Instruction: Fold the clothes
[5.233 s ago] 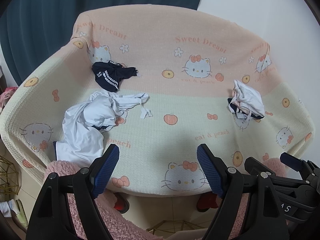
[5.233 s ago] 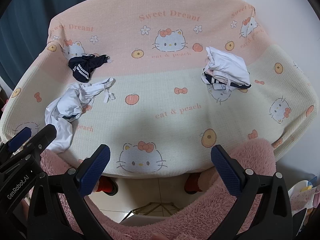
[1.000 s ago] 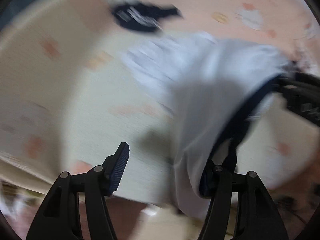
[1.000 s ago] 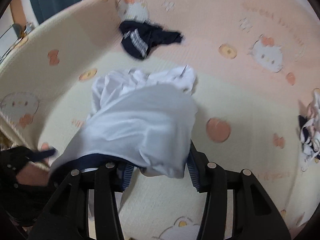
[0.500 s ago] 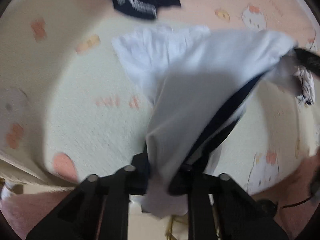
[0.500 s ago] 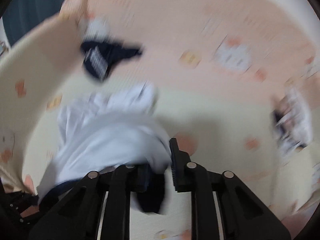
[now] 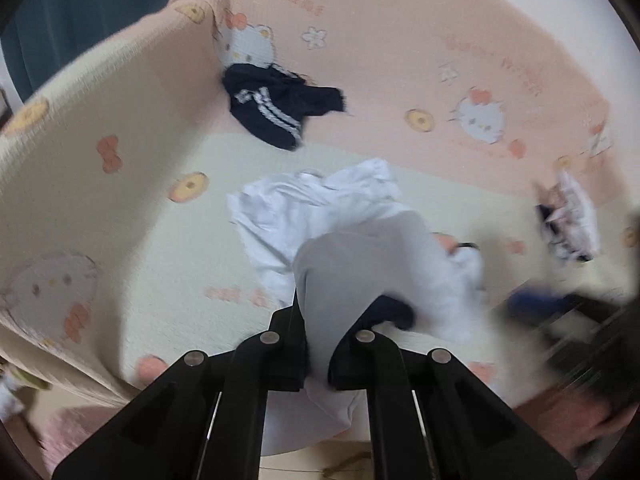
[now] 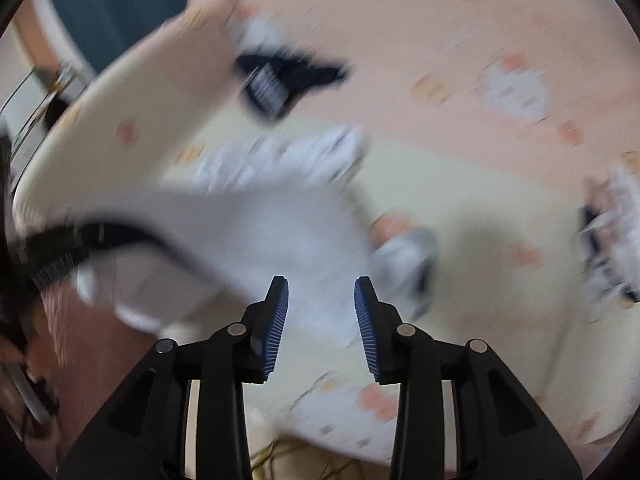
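White garment [image 7: 344, 240]: centre of the printed blanket [image 7: 120, 240], with the navy garment [image 7: 280, 108] beyond it and the folded pile [image 7: 572, 220] right. Left gripper [image 7: 318, 344] is clamped on its hem, previously open. Right gripper [image 8: 321, 320] is opening, pads clear; earlier it pinched the cloth.

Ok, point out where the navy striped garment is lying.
In the left wrist view the navy striped garment lies at upper centre on the pink band of the blanket, beyond the white garment.

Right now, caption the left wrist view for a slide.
Left tongs shut on white garment; navy garment lies beyond on the blanket.
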Demonstrator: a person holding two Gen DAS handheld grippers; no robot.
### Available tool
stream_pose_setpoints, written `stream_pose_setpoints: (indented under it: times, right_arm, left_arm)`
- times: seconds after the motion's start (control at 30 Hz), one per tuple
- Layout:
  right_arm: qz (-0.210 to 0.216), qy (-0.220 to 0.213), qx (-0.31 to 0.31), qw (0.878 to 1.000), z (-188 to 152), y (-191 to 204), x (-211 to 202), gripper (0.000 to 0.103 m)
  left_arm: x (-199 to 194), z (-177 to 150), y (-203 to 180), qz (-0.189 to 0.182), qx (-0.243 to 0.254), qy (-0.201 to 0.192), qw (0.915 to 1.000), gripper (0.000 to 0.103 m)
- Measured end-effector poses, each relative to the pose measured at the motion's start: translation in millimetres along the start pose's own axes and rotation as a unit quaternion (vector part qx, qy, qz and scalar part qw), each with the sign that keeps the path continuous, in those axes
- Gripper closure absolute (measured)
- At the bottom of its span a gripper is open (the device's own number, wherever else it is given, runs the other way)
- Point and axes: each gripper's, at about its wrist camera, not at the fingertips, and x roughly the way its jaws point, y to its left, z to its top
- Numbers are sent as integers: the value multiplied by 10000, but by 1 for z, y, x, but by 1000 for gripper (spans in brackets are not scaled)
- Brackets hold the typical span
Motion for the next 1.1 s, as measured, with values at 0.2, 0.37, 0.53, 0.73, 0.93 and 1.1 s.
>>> stream_pose_setpoints:
  times: [0.2,0.37,0.53,0.73,0.93,1.1]
  right_arm:
    - [-186,365,-322,9986,-7,41,65,64]
    - [-506,-354,471,9970,27,16,53,64]
    - [-943,-712,515,9917,60,7,52,64]
    - [-1244,-632,631,9882,87,-2,79,60]
    - [-1667,712,168,9833,72,-10,147,61]
    - [-1922,-250,530,9796,72,-29,88,91]
  left_arm:
    - [-16,-15,2,-355,-73,-82,9993,95]
    - [11,-8,20,-231,10,-4,9997,95]
    - [53,15,45,-256,33,-145,9996,94]
    - [102,16,71,-495,-530,424,9965,52]
    - [141,-1,66,-394,-446,1113,9920,58]
    - [123,2,40,240,50,621,9978,92]
